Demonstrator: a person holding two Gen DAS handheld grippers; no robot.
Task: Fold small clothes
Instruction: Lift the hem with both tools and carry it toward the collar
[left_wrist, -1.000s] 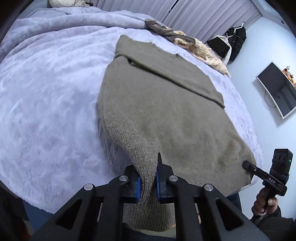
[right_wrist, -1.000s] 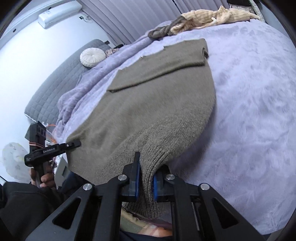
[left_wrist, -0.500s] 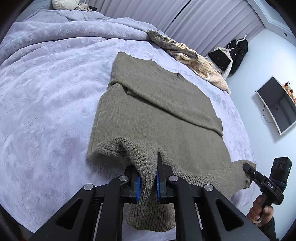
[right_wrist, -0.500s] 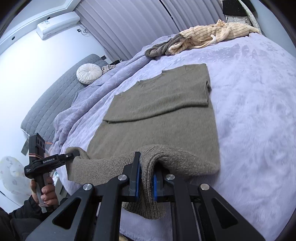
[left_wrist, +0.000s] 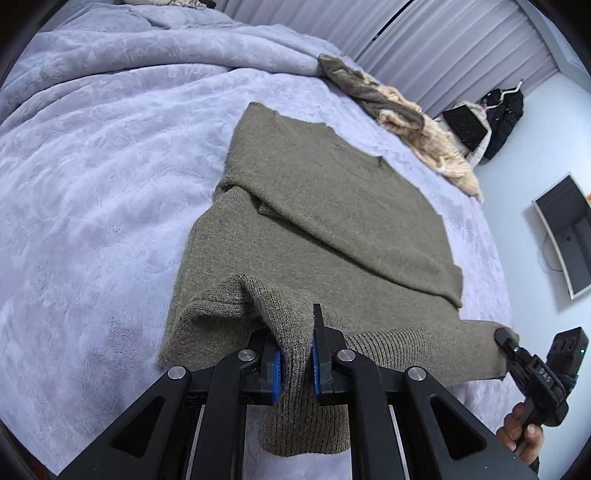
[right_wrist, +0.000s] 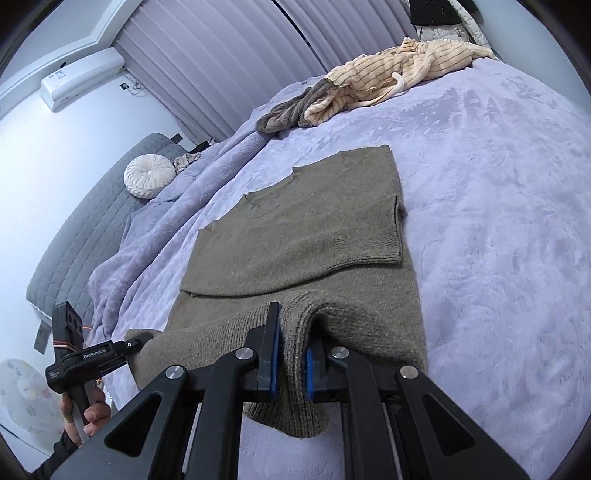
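an olive-brown knitted sweater is lying spread on a bed covered in a plush lilac blanket, and its near ribbed hem is being held up off the blanket at both corners. the left tool is clamping narrow on the hem's left corner, the knit bunching between its blue pads and hanging down in a loose flap below them; the right tool is gripping the other corner the same way, its blue pads pressing a fold of the ribbing with a flap drooping beneath. in the left wrist view the right tool is showing at the far right edge, a hand wrapping its handle, and the raised hem is stretching taut between the two tools. the sweater is a coarse, fuzzy wool-like knit, roughly rectangular, with a sleeve lying folded across its upper body as a flat diagonal panel. its long axis is running away from the tools, the neckline pointing toward the far side of the bed and the pleated grey curtains. beyond it, well apart, a cream striped garment is lying crumpled beside a grey one. a round white cushion is resting near the quilted grey headboard.
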